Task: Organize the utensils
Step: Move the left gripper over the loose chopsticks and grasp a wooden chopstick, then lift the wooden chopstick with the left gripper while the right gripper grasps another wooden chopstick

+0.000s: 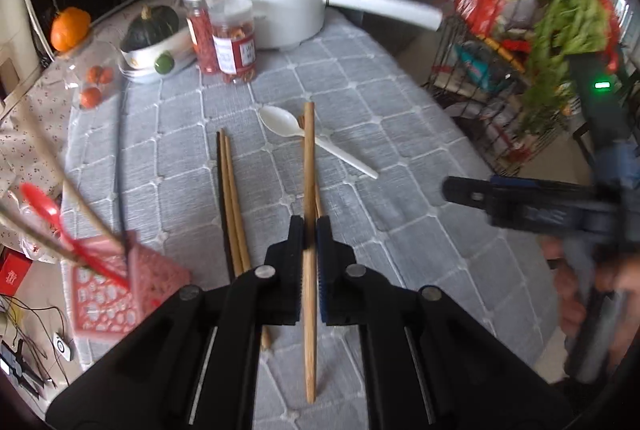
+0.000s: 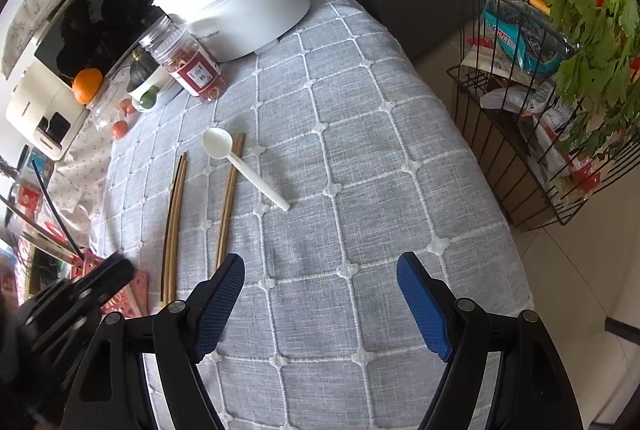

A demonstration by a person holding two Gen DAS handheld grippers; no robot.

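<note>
Utensil sorting, partly done — one chopstick in hand, several pieces left on the worktop.

The left gripper (image 1: 309, 230) is clenched on a wooden chopstick (image 1: 309, 166), which runs lengthwise between its fingers; the right gripper (image 2: 320, 266) hangs released and empty. A pink basket (image 1: 120, 290) already holds a red spoon (image 1: 44, 206); a chopstick pair (image 2: 174, 214) and white spoon (image 2: 244, 166) remain — apparently unsorted.

A light wooden chopstick (image 1: 309, 214) stood pinched between the closed jaws of the left hand-held gripper (image 1: 309, 254), running lengthwise away from the camera. A white plastic spoon (image 2: 240, 160) lay flat on the grey quilted surface (image 2: 360, 150), bowl up, its handle crossing a wooden chopstick (image 2: 229, 198). A pair of chopsticks (image 2: 173, 226), one seemingly darker, lay side by side beside a pink basket (image 1: 116, 294) holding a red spoon (image 1: 52, 218).
</note>
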